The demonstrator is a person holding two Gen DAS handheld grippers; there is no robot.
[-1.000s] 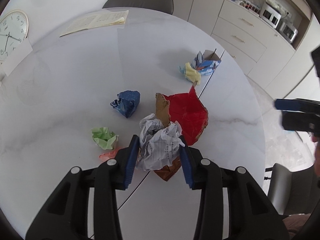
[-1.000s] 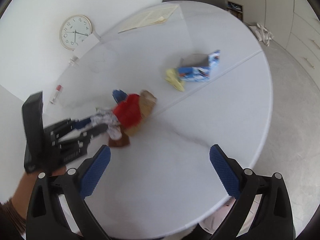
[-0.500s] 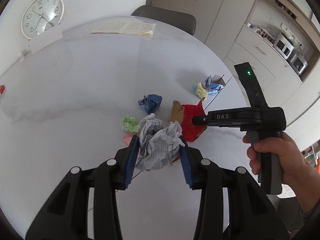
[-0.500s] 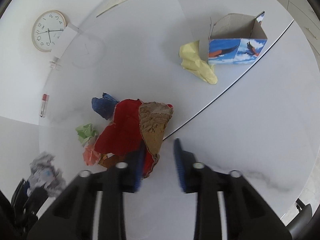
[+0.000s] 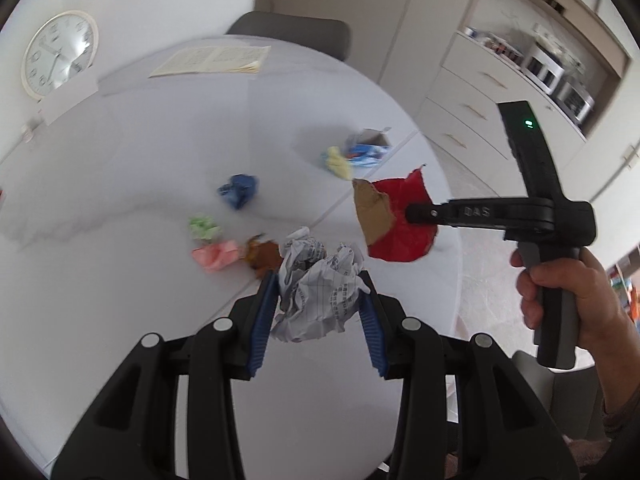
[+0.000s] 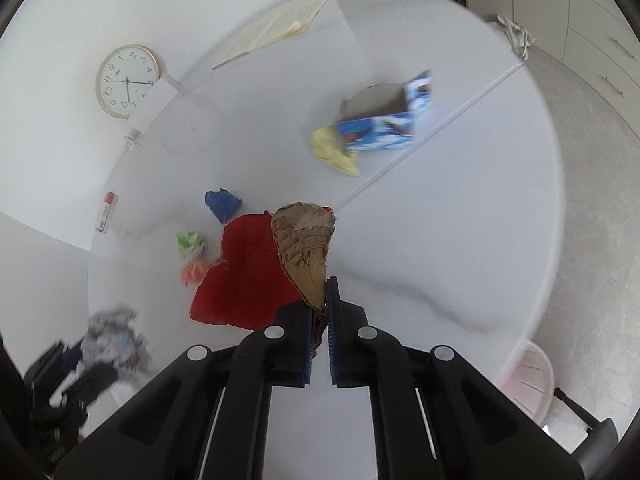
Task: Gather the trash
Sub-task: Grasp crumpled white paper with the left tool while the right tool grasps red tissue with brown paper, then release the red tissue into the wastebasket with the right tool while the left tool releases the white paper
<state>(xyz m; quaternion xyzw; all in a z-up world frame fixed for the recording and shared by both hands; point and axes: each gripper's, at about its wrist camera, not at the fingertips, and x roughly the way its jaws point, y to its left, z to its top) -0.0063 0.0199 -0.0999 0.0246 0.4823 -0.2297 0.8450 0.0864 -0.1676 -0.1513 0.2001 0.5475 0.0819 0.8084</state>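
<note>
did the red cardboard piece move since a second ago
Yes. The red cardboard piece, clamped in the right gripper, is lifted off the table, away from the brown scrap it lay against.

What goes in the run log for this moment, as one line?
left tongs: shut on crumpled printed paper | right tongs: shut on red-and-brown cardboard scrap | both lifted off table

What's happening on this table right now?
A person is clearing litter off a round white table with two handheld grippers. The left gripper is shut on a crumpled printed paper ball; the right gripper is shut on a torn piece of red and brown cardboard, lifted off the table. Blue, green, pink and yellow scraps and an open carton still lie on the table.
</note>
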